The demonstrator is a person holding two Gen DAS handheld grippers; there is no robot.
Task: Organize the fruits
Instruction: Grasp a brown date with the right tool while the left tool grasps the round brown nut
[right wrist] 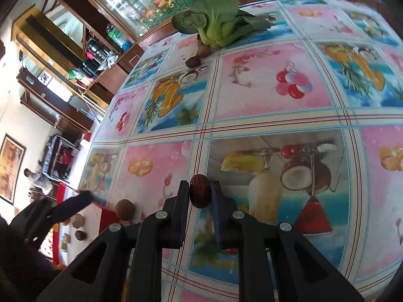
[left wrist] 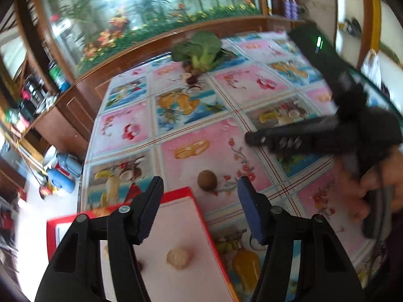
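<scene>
fruits sit in two places here. a dark red date is clamped between the pads of the right gripper, just above the fruit-print tablecloth. the same gripper shows in the left wrist view as a dark bar reaching in from the right, held by a hand.

the left gripper hangs over the near corner of a red-rimmed white box; its jaws stand apart with nothing between them. inside the box lie a pale, wrinkled walnut and a dark fruit partly hidden behind the left finger. the right wrist view shows the box at the table's left edge with another dark date in it.

a round brown longan rests on the cloth just beyond the box's far corner, apart from both grippers.

at the far end of the table lies a green bok choy, with a brown fruit and one more date just beside its stalk.
</scene>
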